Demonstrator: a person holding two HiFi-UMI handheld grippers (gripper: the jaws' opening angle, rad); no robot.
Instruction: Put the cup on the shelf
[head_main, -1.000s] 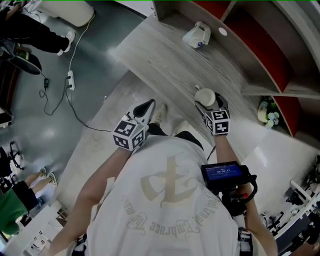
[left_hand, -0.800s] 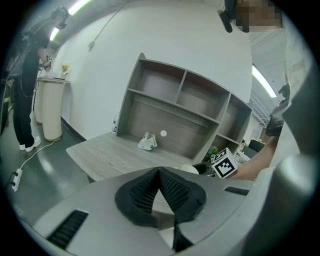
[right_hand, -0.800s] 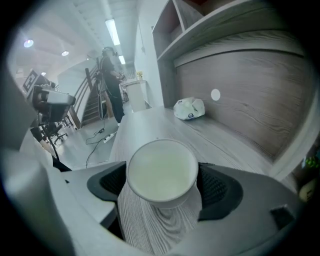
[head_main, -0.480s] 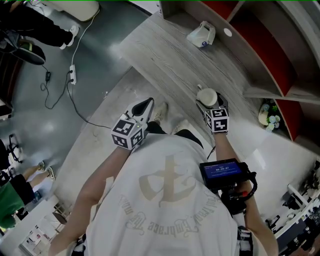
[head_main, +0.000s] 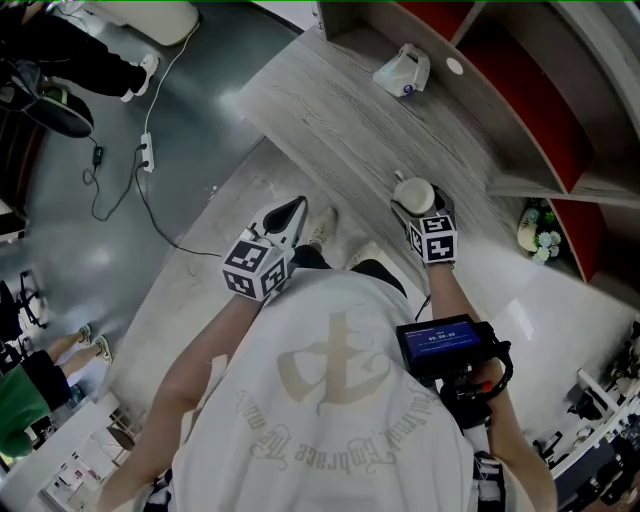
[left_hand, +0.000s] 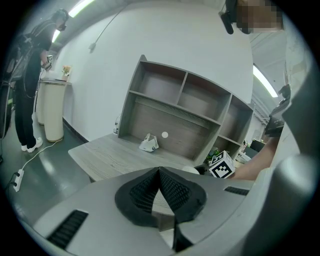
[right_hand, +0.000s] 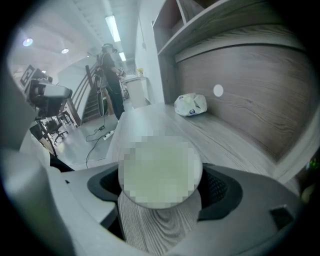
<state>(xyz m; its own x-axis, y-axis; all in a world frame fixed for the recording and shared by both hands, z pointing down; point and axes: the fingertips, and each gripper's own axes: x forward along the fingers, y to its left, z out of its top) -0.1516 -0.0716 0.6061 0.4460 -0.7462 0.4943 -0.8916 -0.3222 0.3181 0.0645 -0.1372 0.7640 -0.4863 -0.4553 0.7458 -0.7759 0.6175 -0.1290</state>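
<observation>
Head view and both gripper views are recorded as follows. A grey wood shelf (left_hand: 182, 107) is seen rising along the back edge of the tabletop (head_main: 330, 120), divided into open compartments.

The left claw (left_hand: 159, 172) is held off the tabletop, beyond its front edge and over the floor (head_main: 190, 200). Its jaws are drawn together at the tips, with nothing gripped between them.

The right claw (head_main: 418, 205) is positioned at the front edge of the tabletop, toward the right end. Its jaws are closed against the two sides of the cup (head_main: 413, 191), one black pad on each side, as confirmed in the right gripper view. The cup is white and round. It is located over the tabletop just inside the front edge, well apart from the shelf. Whether its base touches the surface cannot be determined.

A small white object (head_main: 403, 72) is noted lying near the back edge of the tabletop, close to the shelf's rear panel. A white round disc (head_main: 446, 64) is seen on that panel, just beside the object.
</observation>
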